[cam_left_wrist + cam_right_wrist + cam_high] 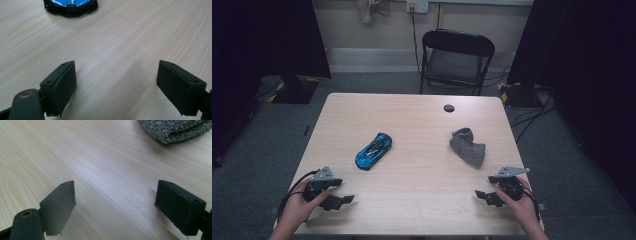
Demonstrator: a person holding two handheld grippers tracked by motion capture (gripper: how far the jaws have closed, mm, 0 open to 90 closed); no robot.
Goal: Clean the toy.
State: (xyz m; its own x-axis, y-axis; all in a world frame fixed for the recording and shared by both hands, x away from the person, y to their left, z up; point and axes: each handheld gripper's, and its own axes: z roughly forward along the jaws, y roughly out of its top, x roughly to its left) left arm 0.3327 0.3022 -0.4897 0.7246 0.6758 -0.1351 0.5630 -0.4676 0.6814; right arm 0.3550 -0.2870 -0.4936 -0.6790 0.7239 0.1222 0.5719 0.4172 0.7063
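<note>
A blue and black toy car [373, 150] lies at the table's middle left; its end [71, 6] shows at the top of the left gripper view. A grey sock [468, 147] lies crumpled at the middle right, and its edge [177, 128] reaches into the top of the right gripper view. My left gripper [346, 200] rests near the front left edge, open, with bare wood between its jaws [116, 82]. My right gripper [478, 195] sits near the front right edge, open too, nothing between its jaws [115, 205]. Both point inward across the table.
The light wooden table [412, 125] has a round cable hole [449, 108] near its far edge. A black folding chair [455, 57] stands behind the table. Cables run over the grey floor at the right, and dark curtains hang on both sides.
</note>
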